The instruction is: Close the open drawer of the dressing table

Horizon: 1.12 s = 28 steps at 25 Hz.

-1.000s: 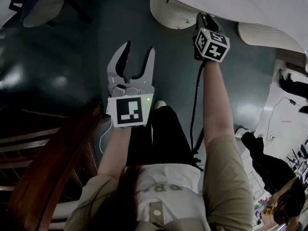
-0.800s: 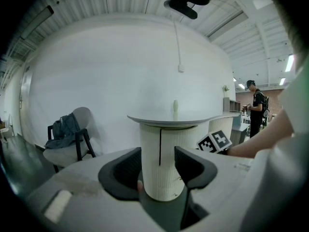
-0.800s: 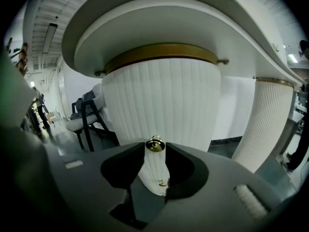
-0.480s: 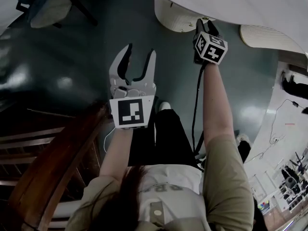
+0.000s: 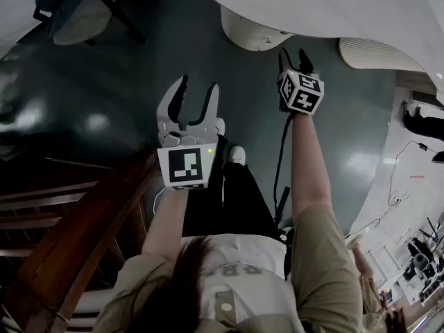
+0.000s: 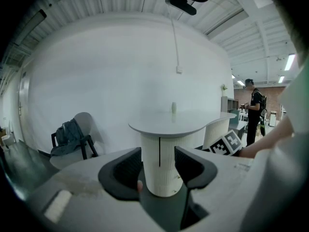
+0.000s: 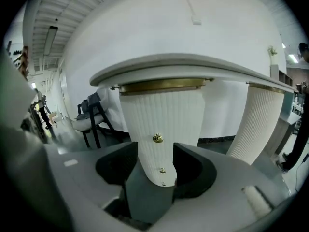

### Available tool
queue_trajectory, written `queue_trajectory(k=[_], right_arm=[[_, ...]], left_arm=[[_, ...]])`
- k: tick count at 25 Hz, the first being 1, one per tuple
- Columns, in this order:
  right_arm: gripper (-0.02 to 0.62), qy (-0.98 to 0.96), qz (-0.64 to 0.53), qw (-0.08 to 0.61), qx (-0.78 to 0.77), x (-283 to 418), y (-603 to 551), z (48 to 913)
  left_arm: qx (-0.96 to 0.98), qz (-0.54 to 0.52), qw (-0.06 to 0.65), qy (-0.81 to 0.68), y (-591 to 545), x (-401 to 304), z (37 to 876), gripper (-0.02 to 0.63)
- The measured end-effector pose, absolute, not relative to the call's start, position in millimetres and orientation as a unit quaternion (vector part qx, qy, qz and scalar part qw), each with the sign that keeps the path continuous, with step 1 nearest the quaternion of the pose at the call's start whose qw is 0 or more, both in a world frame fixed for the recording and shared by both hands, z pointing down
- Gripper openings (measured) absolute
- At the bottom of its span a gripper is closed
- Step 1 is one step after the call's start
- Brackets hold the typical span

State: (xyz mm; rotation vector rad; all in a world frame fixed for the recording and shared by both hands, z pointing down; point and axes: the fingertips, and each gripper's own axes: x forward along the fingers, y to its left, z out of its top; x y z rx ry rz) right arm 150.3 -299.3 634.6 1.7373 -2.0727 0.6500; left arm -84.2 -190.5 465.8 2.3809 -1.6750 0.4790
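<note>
The white dressing table (image 5: 333, 5) stands at the top of the head view on a fluted round pedestal (image 5: 253, 30). In the right gripper view that pedestal (image 7: 159, 110) carries small brass knobs (image 7: 157, 138), and its drawer fronts look flush. My right gripper (image 5: 293, 55) hangs a short way in front of the pedestal with its jaws opening and nothing between them. To its left, over the dark floor, my left gripper (image 5: 198, 89) is open and empty. The left gripper view has the pedestal (image 6: 161, 144) beyond the left gripper (image 6: 159, 167).
A chair with a blue bag (image 5: 76, 12) stands at the upper left. Dark wooden furniture (image 5: 83, 241) fills the lower left. A second fluted leg (image 5: 378, 50) is at the right, with cables on the floor (image 5: 402, 165) beyond it. A person (image 6: 253, 110) stands far off.
The right gripper has drawn back from the pedestal and its jaws have spread apart. The left gripper has risen slightly and stays open.
</note>
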Motion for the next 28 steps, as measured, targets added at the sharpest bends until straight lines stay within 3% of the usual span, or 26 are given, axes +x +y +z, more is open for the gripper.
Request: queue_trajectory(k=[16,28], right_arm=[[0.235,-0.763,0.186,0.145,0.602,168.3,-232.4,467.4],[0.235,-0.783,0.167,0.052,0.597,168.0,-191.9,313.6]], left_arm=[[0.806,0.143,0.057,-0.572,-169.4,-79.8,342.3,0.219],[0.81,0.094,0.015,-0.578,-161.2,-75.3,242.6,0.219]])
